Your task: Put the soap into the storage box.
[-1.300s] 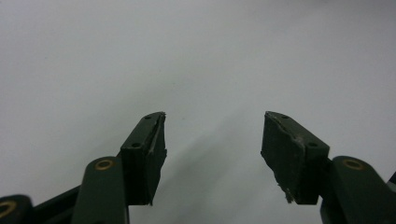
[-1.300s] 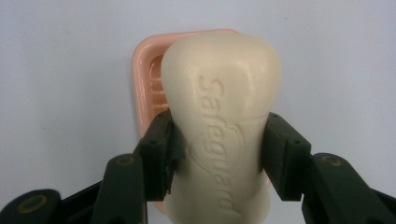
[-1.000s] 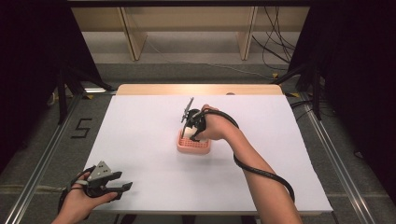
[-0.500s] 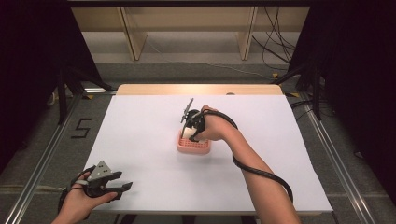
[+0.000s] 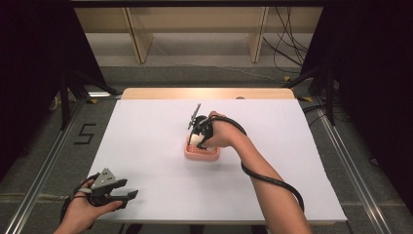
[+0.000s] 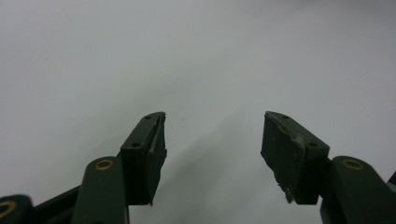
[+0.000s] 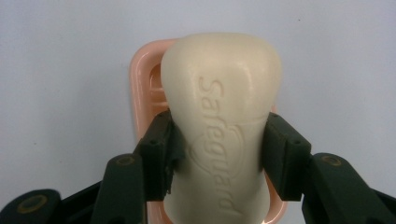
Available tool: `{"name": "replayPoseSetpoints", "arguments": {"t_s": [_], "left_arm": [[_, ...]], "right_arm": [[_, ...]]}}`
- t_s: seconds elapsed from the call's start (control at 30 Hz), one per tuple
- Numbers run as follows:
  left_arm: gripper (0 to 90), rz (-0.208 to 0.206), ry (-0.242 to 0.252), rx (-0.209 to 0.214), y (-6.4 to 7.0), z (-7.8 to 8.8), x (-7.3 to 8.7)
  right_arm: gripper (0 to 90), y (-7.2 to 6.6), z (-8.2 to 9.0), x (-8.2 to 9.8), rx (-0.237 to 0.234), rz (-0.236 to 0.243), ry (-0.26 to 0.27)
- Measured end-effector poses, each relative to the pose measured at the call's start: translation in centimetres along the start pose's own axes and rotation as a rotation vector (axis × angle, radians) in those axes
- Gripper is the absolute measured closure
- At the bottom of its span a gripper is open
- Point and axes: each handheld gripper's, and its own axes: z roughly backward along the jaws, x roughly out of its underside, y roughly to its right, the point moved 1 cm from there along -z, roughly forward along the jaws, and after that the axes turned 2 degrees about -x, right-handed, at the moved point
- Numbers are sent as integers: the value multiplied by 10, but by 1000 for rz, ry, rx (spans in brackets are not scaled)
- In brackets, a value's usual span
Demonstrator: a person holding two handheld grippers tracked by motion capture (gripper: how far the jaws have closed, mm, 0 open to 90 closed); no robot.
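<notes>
- The right gripper [image 7: 217, 154] grasps a cream soap [image 7: 222, 121]: one black jaw presses each long side of the bar, at about its middle.
- The soap bears the raised word "Safeguard", which runs along its length from the far end toward the camera in the right gripper view.
- Under and behind the soap lies a pink dish [image 7: 142, 88]; its rim shows at the left of the bar and again at the lower right corner.
- Whether the soap touches the dish or hangs just over it I cannot tell.
- In the high view the right gripper [image 5: 197, 138] points down over the dish [image 5: 201, 154], with the right hand [image 5: 221, 135] wrapped around it from the right.
- A pale bit of soap [image 5: 195, 140] shows between the gripper and the dish there.
- The dish sits near the middle of the white table [image 5: 146, 131].
- A black cable [image 5: 272, 180] loops from the right gripper along the forearm toward the near edge.
- The left gripper [image 6: 212, 149] is released: its jaws stand wide apart with bare white table between them.
- In the high view the left gripper [image 5: 124, 196] rests at the near left corner of the table, held by the left hand [image 5: 85, 209], jaws pointing right.
- A grey three-cornered plate [image 5: 104, 177] sits on top of it.
- The two grippers are well apart.
- Beyond the table, wooden shelving [image 5: 195, 29] stands on a grey floor [image 5: 204, 53], with dark curtains at both sides.
</notes>
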Motion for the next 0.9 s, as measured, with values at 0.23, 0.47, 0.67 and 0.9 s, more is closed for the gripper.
{"name": "replayPoseSetpoints", "arguments": {"t_s": [0.23,0.47,0.67,0.9], "left_arm": [[392,1,0,1,0,0,0],[392,1,1,0,0,0,0],[392,1,1,1,0,0,0],[392,1,-1,2,0,0,0]], "right_arm": [[505,-1,-4,1,-1,-24,-9],[505,0,-6,1,-4,-9,1],[504,1,-9,0,-6,-1,-7],[504,0,-12,1,-11,-19,-13]]}}
